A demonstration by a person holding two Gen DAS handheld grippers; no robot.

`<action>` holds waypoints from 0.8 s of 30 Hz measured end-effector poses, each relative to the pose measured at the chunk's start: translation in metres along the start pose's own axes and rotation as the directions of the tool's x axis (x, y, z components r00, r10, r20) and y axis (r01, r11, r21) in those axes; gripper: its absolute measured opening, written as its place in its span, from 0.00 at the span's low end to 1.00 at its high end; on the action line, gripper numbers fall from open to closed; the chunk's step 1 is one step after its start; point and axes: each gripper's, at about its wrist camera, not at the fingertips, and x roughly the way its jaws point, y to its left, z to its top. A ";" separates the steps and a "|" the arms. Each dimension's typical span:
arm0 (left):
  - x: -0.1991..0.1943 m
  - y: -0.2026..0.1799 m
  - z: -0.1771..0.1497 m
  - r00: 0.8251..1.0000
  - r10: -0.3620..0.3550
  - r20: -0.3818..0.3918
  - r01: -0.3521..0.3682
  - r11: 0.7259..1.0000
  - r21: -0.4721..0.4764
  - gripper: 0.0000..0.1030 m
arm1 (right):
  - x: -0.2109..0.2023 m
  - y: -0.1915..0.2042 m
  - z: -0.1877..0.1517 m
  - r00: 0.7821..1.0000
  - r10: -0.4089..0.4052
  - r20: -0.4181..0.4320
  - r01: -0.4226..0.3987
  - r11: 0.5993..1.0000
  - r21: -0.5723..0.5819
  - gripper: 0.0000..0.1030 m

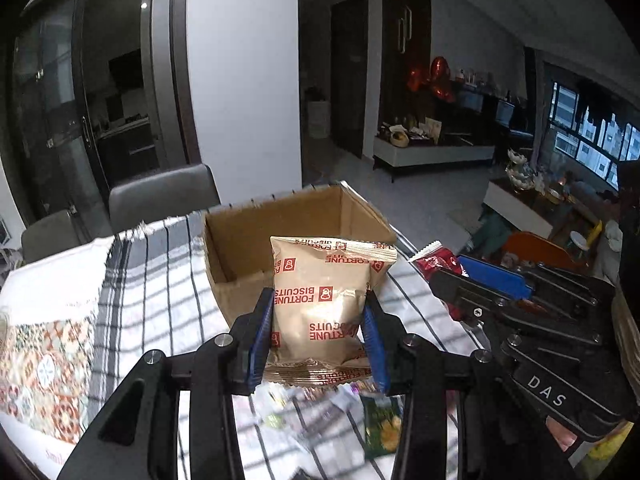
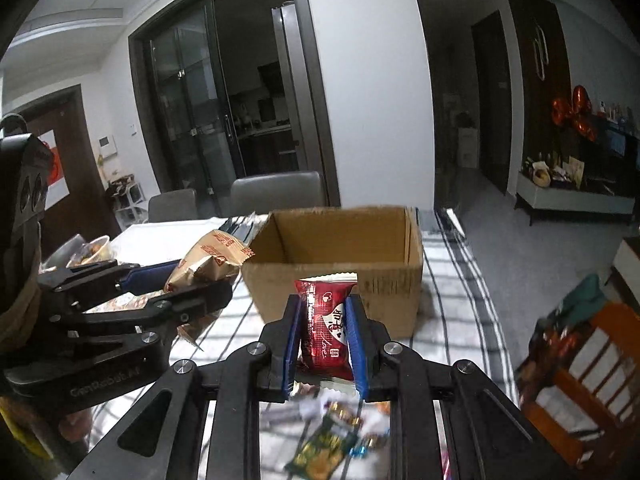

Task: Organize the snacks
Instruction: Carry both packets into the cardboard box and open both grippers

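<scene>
My left gripper (image 1: pixel 318 300) is shut on a tan Fortune Biscuits packet (image 1: pixel 324 304) and holds it above the table, just in front of an open cardboard box (image 1: pixel 236 240). My right gripper (image 2: pixel 324 308) is shut on a red snack packet (image 2: pixel 326 328), also lifted in front of the box (image 2: pixel 340 276). The box looks empty inside as far as I can see. In the right wrist view the left gripper (image 2: pixel 192 280) with the biscuit packet (image 2: pixel 208 256) is at the left. In the left wrist view the right gripper (image 1: pixel 452 272) with the red packet (image 1: pixel 438 262) is at the right.
The table has a white cloth with black checks (image 1: pixel 160 264). Several loose snack packets, one green (image 2: pixel 320 452), lie blurred on the cloth below the grippers. A patterned mat (image 1: pixel 44 364) lies at the left. Grey chairs (image 2: pixel 276 192) stand behind the table. An orange wooden chair (image 2: pixel 592 380) is at the right.
</scene>
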 end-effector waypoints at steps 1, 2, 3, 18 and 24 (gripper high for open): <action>0.004 0.002 0.005 1.000 0.000 0.000 0.000 1.000 -0.001 0.40 | 0.006 -0.002 0.007 1.000 -0.002 0.000 0.002 1.000 0.003 0.23; 0.007 0.005 0.009 1.000 -0.002 -0.001 0.002 1.000 -0.005 0.40 | 0.011 -0.004 0.012 1.000 0.002 -0.002 -0.002 1.000 0.006 0.23; 0.012 0.007 0.015 1.000 -0.001 -0.003 0.001 1.000 -0.013 0.40 | 0.017 -0.005 0.018 1.000 0.002 -0.004 -0.002 1.000 0.006 0.23; 0.111 0.042 0.061 0.996 -0.034 -0.080 0.027 0.995 -0.094 0.40 | 0.124 -0.047 0.063 0.995 0.020 -0.100 -0.014 0.998 0.059 0.23; 0.133 0.044 0.064 0.996 0.001 -0.089 -0.009 0.996 -0.090 0.54 | 0.144 -0.061 0.062 0.993 0.006 -0.116 0.003 0.997 0.083 0.24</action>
